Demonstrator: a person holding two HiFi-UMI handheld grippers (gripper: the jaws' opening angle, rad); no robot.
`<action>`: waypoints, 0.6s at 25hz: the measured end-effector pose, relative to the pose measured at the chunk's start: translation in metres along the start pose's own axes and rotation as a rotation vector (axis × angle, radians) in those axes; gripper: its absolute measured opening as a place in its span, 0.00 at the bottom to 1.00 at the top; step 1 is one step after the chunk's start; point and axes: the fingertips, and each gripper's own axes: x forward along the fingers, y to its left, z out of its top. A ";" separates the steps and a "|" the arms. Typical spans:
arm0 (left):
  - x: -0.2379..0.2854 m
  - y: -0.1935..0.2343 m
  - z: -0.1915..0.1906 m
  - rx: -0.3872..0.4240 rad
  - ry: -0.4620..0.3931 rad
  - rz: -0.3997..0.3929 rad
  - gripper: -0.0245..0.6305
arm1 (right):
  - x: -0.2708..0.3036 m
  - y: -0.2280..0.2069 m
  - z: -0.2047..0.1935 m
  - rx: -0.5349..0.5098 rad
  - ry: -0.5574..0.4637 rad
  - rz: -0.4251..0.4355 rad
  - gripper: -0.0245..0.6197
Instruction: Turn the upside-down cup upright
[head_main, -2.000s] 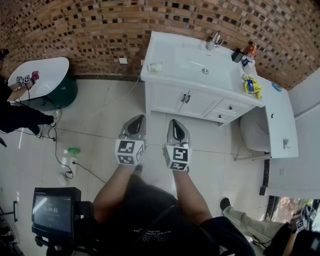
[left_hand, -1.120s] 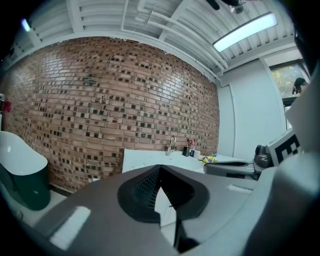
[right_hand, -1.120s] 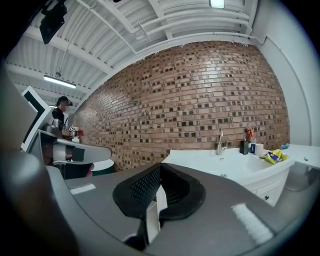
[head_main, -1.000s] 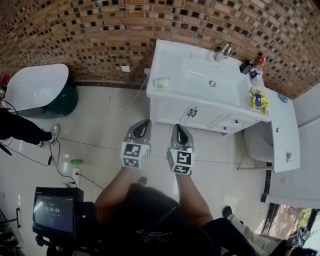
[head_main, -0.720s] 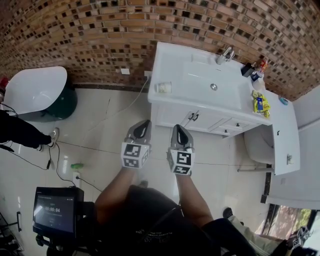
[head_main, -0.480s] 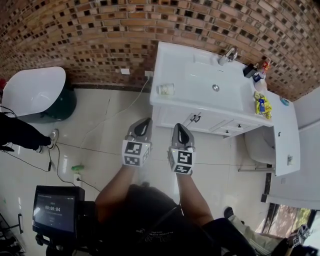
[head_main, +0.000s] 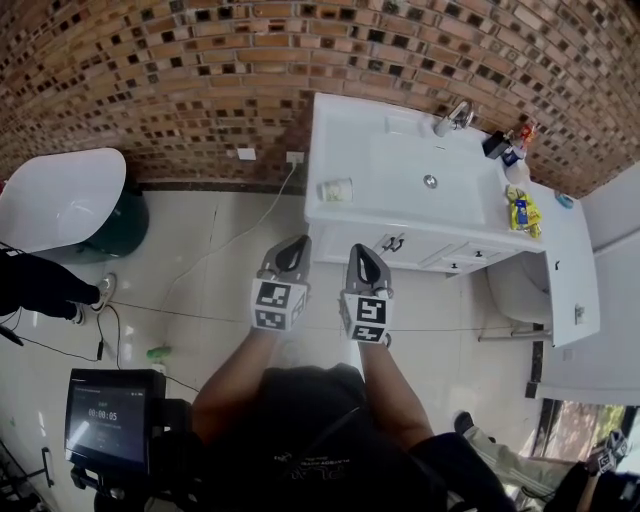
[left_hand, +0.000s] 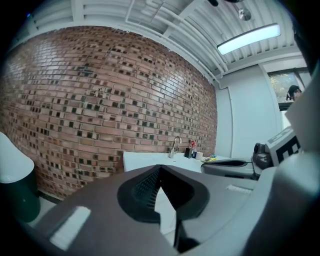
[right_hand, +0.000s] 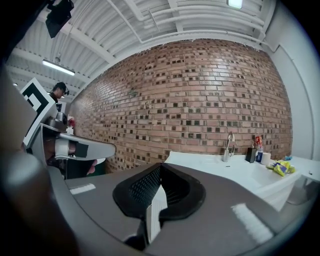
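**Both grippers shut and empty, short of the vanity; cup on the counter's left end**

- Left gripper (head_main: 293, 248) and right gripper (head_main: 360, 252) are held side by side above the tiled floor (head_main: 200, 260), close together but apart. Both point toward the vanity (head_main: 370, 140).
- Left gripper view: the jaws meet at the tips, with only a thin slit behind them and nothing in it.
- Right gripper view: same, tips together and nothing between.
- Each gripper shows at the edge of the other's view.
- The cup (head_main: 336, 189), small and pale, sits on the vanity top near its left front corner, left of the basin (head_main: 420, 165).
- It is well apart from both grippers, ahead of them and between their lines. It is too small to tell which end is up.
- The faucet (head_main: 452, 117) is at the back of the basin, against the brick wall (head_main: 200, 80).
- Bottles (head_main: 503, 143) stand at the back right of the counter, with a yellow packet (head_main: 517, 212) in front of them.
- A white tub (head_main: 55, 200) on a dark green base stands at far left by the wall.
- A person in dark clothing (head_main: 40, 288) is at the left edge.
- A lit screen (head_main: 105, 415) is at bottom left.
- A small green item (head_main: 158, 352) lies on the floor near a cable.
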 end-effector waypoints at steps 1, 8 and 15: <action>0.001 0.001 0.002 -0.010 -0.003 -0.004 0.03 | 0.003 0.000 0.003 -0.006 -0.004 -0.001 0.06; 0.013 0.003 0.013 -0.043 -0.033 -0.022 0.03 | 0.010 0.003 -0.001 -0.005 0.012 0.010 0.06; 0.028 0.010 0.015 -0.046 -0.025 0.003 0.03 | 0.029 -0.011 -0.006 0.025 0.033 0.025 0.06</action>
